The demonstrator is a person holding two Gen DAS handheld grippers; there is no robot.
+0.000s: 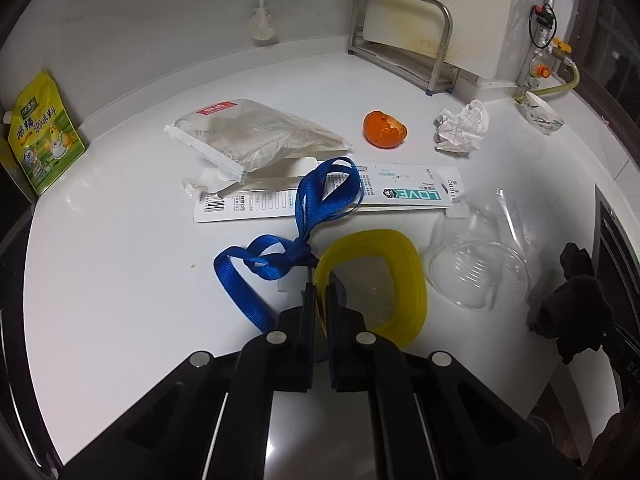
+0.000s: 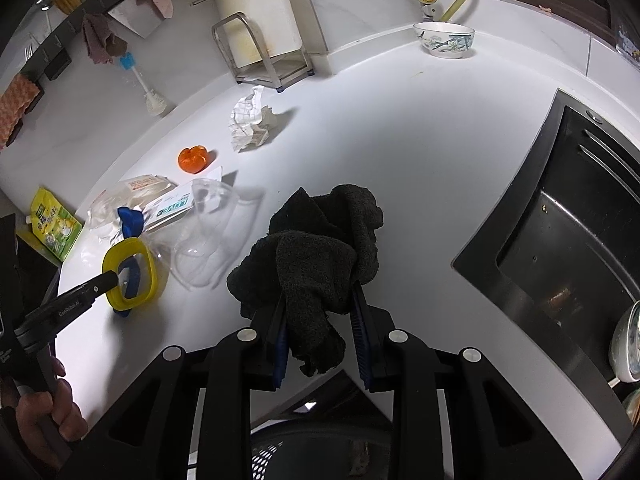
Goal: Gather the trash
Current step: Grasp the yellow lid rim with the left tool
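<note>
My left gripper [image 1: 320, 292] is shut on the rim of a yellow-rimmed clear lid [image 1: 404, 276], which also shows in the right wrist view [image 2: 132, 276]. My right gripper [image 2: 320, 300] is shut on a black cloth [image 2: 320, 248], held above the white counter [image 2: 420, 184]; the cloth shows at the right edge of the left view [image 1: 576, 308]. On the counter lie a blue lanyard [image 1: 304, 216], a long white package [image 1: 400, 196], a clear zip bag [image 1: 256, 136], an orange peel [image 1: 384, 128], crumpled paper [image 1: 464, 124] and clear plastic packaging [image 1: 480, 268].
A green-yellow pouch [image 1: 44, 136] leans at the far left. A metal rack [image 1: 404, 40] with a board and a bottle brush [image 1: 262, 24] stand at the back. A bowl [image 2: 444, 40] sits by the tap; a black sink [image 2: 560, 232] lies right.
</note>
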